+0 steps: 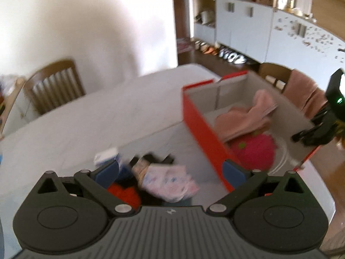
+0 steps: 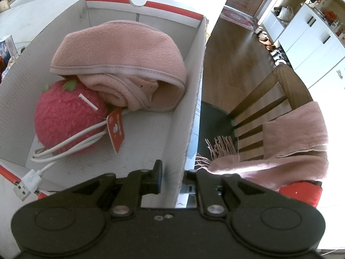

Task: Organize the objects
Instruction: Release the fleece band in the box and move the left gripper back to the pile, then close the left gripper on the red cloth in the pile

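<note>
Two claws, left claw wide open, right claw pinching box wall

I see the box standing on the table, a fleece cloth toward its far end, overlapping the plush ball nearer me, a cable looped against the ball's near side. Left of the box in the left wrist view, a heap of small clothes on the table. Right of the box, a chair with a scarf draped over it.
</note>
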Tool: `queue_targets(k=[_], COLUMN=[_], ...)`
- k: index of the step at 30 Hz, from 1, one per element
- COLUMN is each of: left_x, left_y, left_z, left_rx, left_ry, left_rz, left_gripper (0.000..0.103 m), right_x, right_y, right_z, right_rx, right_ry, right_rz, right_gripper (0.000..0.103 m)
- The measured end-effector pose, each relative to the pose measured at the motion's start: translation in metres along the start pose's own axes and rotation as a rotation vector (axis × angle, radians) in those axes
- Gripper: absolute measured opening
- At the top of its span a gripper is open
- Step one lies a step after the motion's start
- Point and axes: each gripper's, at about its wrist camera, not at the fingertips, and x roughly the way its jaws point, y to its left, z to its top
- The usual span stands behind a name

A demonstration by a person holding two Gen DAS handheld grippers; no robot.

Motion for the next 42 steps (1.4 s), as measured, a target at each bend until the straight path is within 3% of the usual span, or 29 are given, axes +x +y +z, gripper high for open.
queue_targets(k=[4, 12, 30, 42], left_x=[0.008, 0.027, 0.093, 0.097], left_y=[0.023, 0.040, 0.057, 0.057], left_z=[-0.025, -0.068, -0.053, -0.056], left_rx=[-0.101, -0.177, -0.222, -0.210], left_ry=[0.077, 0.117, 0.155, 0.176], left_rz=[0.022, 0.049, 0.110, 0.122], left_gripper=[0.103, 0.103, 0.101, 0.037], right_x=[0.000, 0.000, 0.003, 0.003], right_y=[-0.001, -0.002, 0.002, 0.002], right_z=[0.000, -0.003, -0.001, -0.002], right_rx=[0.001, -0.002, -0.003, -0.004], right_ry=[0.000, 0.007, 0.013, 0.013], right_rz=[-0.001, -0.007, -0.018, -0.021], right_gripper=[0.012, 0.012, 0.012, 0.012])
